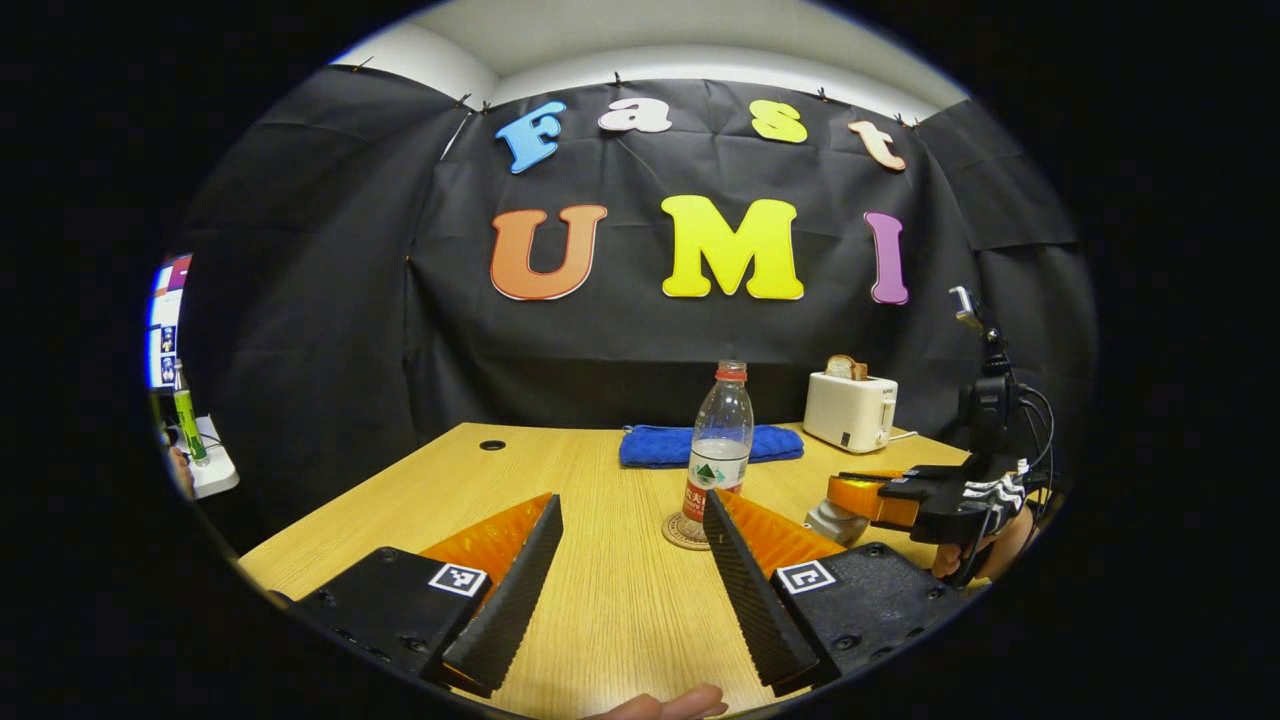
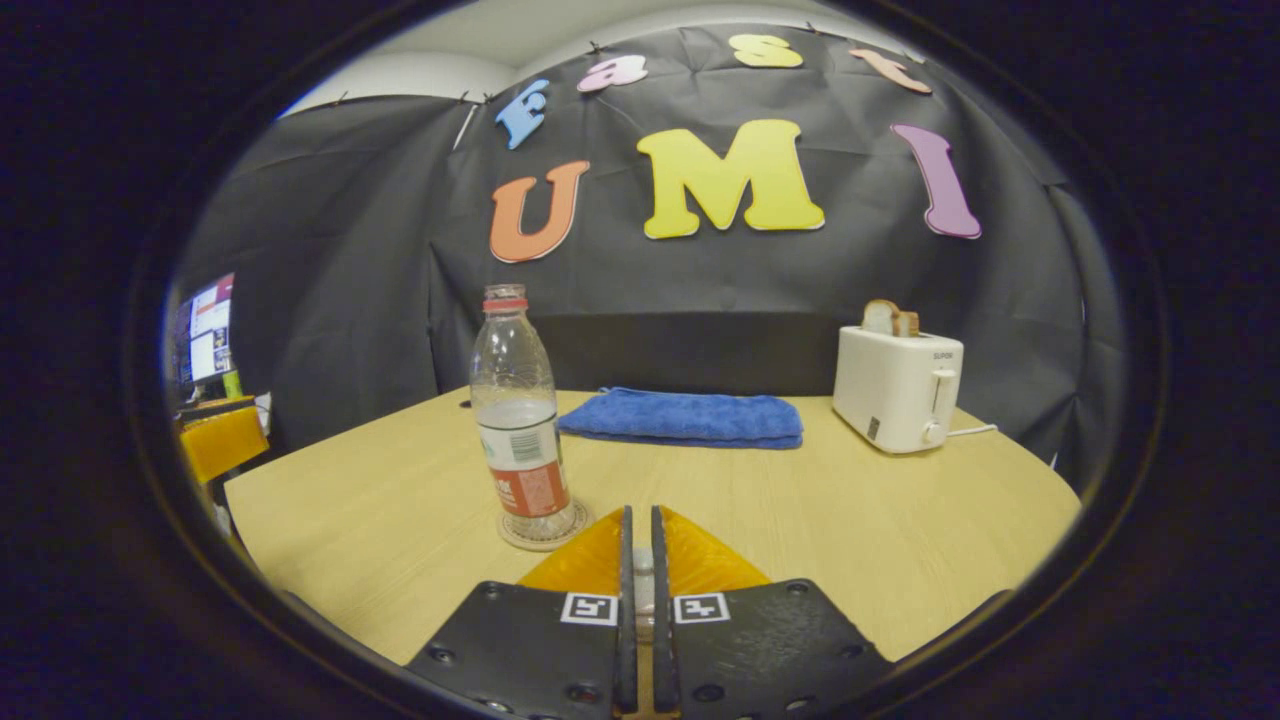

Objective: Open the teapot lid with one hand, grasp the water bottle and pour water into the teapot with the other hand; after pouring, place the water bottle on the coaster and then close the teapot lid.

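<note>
A clear water bottle (image 1: 720, 440) (image 2: 520, 420) with a red cap stands upright on a round coaster (image 1: 680, 535) (image 2: 545, 535), partly filled. My left gripper (image 1: 632, 497) is open just in front of it, apart from it, with nothing between its fingers. In the left gripper view my right gripper (image 1: 850, 495) hovers at the right, directly over a pale teapot (image 1: 832, 522), most of which it hides. In the right gripper view my right gripper (image 2: 642, 512) has its fingers almost together, pinching a small pale piece that looks like the teapot lid's knob.
A folded blue towel (image 1: 710, 445) (image 2: 685, 418) lies at the back of the wooden table (image 1: 600, 600). A white toaster (image 1: 850, 410) (image 2: 898, 390) holding toast stands at the back right. A hand (image 1: 990, 550) holds the right gripper.
</note>
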`<state>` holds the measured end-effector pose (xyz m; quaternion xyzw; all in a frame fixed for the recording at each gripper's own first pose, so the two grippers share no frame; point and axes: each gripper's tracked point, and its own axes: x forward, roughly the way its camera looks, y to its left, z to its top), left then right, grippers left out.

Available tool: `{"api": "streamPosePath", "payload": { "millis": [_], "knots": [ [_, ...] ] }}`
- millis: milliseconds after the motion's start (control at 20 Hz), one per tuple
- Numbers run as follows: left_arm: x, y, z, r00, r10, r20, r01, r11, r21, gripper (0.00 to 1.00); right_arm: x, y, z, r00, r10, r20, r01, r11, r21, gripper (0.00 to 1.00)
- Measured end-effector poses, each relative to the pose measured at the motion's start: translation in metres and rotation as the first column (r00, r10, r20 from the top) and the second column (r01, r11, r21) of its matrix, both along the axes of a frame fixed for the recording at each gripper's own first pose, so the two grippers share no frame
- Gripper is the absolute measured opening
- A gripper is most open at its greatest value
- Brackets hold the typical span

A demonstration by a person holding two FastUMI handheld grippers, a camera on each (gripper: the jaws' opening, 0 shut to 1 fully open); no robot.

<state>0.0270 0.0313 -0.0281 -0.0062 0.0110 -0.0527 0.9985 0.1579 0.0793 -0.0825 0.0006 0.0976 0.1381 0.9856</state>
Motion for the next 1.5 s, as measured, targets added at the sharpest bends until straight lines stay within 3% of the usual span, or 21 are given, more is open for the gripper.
{"api": "streamPosePath", "payload": {
  "millis": [50,150,200,300,500,650,700,750,1100,1250,1500],
  "knots": [
    [-0.001,0.000,0.001,1.000,0.001,0.000,-0.001,1.000,0.004,0.90,0.000,0.000,0.002,1.000,-0.005,0.007,0.005,1.000,0.001,0.06],
    [-0.002,-0.001,0.001,1.000,-0.003,0.002,0.003,1.000,0.000,0.89,-0.003,-0.001,0.006,1.000,-0.007,0.011,0.007,1.000,0.012,0.16],
    [-0.002,-0.002,0.002,1.000,-0.007,0.002,0.007,1.000,-0.002,0.89,-0.007,-0.003,0.009,1.000,-0.008,0.013,0.008,1.000,0.011,0.29],
    [-0.002,-0.001,0.002,1.000,-0.003,0.002,0.003,1.000,0.003,0.89,-0.014,-0.011,0.016,0.999,-0.030,0.026,0.029,1.000,0.006,0.43],
    [-0.008,-0.001,0.008,1.000,0.006,0.008,-0.006,1.000,0.007,0.89,-0.036,-0.032,0.039,0.994,-0.087,0.071,0.086,0.996,0.020,0.62],
    [-0.014,-0.003,0.013,1.000,0.016,0.000,-0.016,1.000,0.006,0.89,-0.063,-0.049,0.059,0.986,-0.118,0.116,0.114,0.993,0.038,0.71],
    [-0.016,-0.004,0.014,1.000,0.019,0.001,-0.019,1.000,0.005,0.89,-0.073,-0.055,0.064,0.985,-0.118,0.123,0.114,0.993,0.040,0.82],
    [-0.020,-0.006,0.017,1.000,0.018,0.002,-0.018,1.000,0.006,0.89,-0.084,-0.060,0.070,0.984,-0.116,0.133,0.112,0.993,0.042,0.85],
    [-0.045,-0.029,0.023,1.000,0.014,-0.018,-0.013,0.999,0.047,0.89,-0.150,-0.109,0.104,0.965,-0.178,0.194,0.178,0.984,0.016,0.94],
    [-0.051,-0.031,0.027,1.000,0.025,-0.004,-0.025,0.996,0.086,0.89,-0.173,-0.122,0.103,0.962,-0.198,0.188,0.198,0.980,0.018,0.94],
    [-0.051,-0.044,0.035,0.999,0.029,0.044,-0.031,0.998,0.055,0.89,-0.188,-0.143,0.088,0.959,-0.223,0.174,0.226,0.974,0.003,0.94]
  ]
}}
